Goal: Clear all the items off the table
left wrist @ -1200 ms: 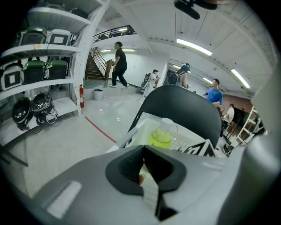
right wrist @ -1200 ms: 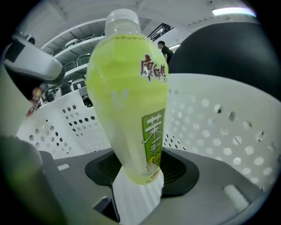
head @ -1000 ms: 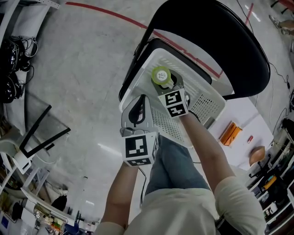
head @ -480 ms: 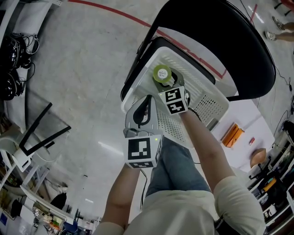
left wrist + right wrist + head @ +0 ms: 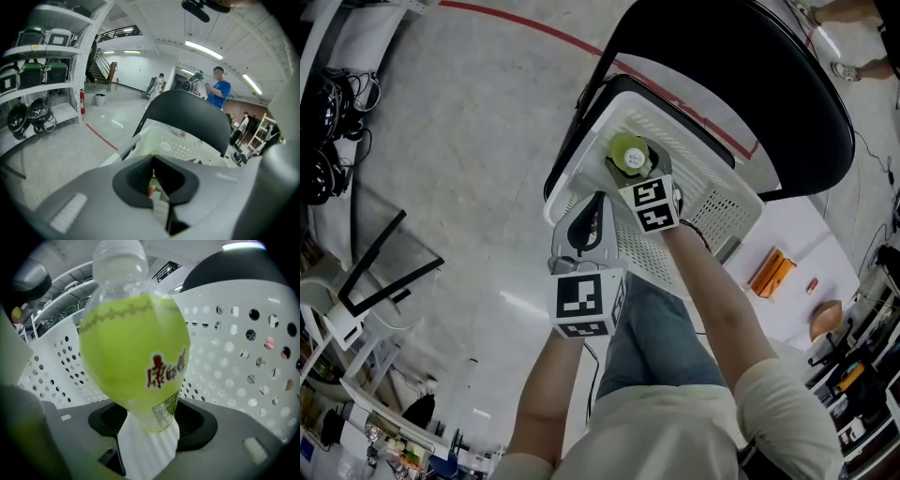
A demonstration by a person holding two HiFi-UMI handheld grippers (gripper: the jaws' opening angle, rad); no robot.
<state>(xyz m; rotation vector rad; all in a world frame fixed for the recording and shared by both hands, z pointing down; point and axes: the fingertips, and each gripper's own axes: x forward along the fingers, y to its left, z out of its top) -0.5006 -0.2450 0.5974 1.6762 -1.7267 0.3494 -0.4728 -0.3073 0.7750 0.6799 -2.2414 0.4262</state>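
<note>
Right gripper view shows us the green drink bottle [image 5: 136, 357] between the right tongs [image 5: 152, 425]. Their jaws have just been opening and stand apart without pressing it, inside the white perforated basket [image 5: 234, 333]. In the head view, the basket rests on a black chair [image 5: 750, 84]. Our left tongs [image 5: 589, 211], at the bottle's seven o'clock, are closed on nothing.

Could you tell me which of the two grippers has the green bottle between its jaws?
The right gripper: its jaws have just been opening around the green drink bottle inside the white basket; the left gripper is shut.
</note>
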